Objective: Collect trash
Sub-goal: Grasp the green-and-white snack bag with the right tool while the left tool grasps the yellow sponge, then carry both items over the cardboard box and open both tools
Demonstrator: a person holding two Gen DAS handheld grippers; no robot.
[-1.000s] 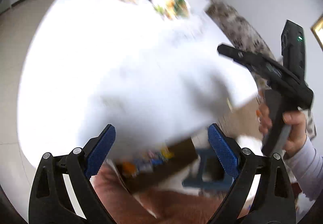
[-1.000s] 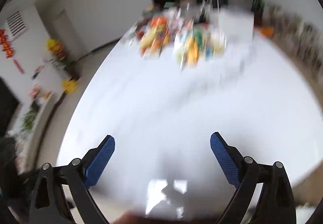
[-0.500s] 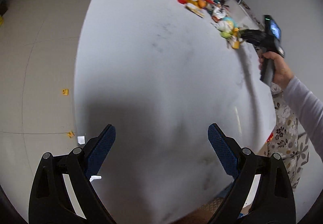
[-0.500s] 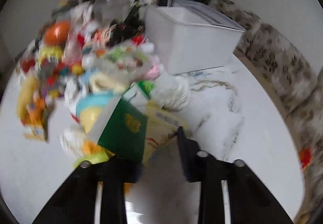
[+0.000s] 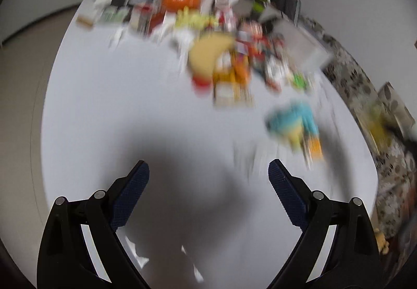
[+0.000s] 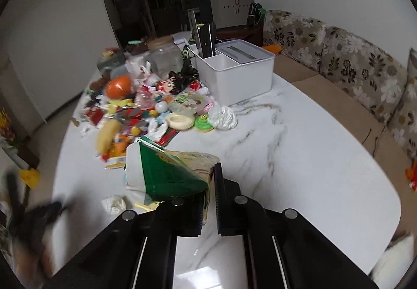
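— Since half a second ago, has the right gripper moved?

— It has drawn back from the clutter, taking the green-and-white carton along; the pile now lies farther off. Its jaws are nearly closed, pinching the carton's crumpled cream-coloured edge.

— How does the carton look?

— Flattened and creased, with a green face, a white side and a printed beige panel. It hangs above the white marbled table, near the front of the toy pile.

— And the left gripper?

— Spread wide, with nothing between its blue pads. Its view is heavily blurred; only its shadow falls on the tabletop below it.

— Anything else nearby?

— A crumpled white tissue lies on the table just left of the carton, and a white bin stands behind the pile, beside the floral sofa.
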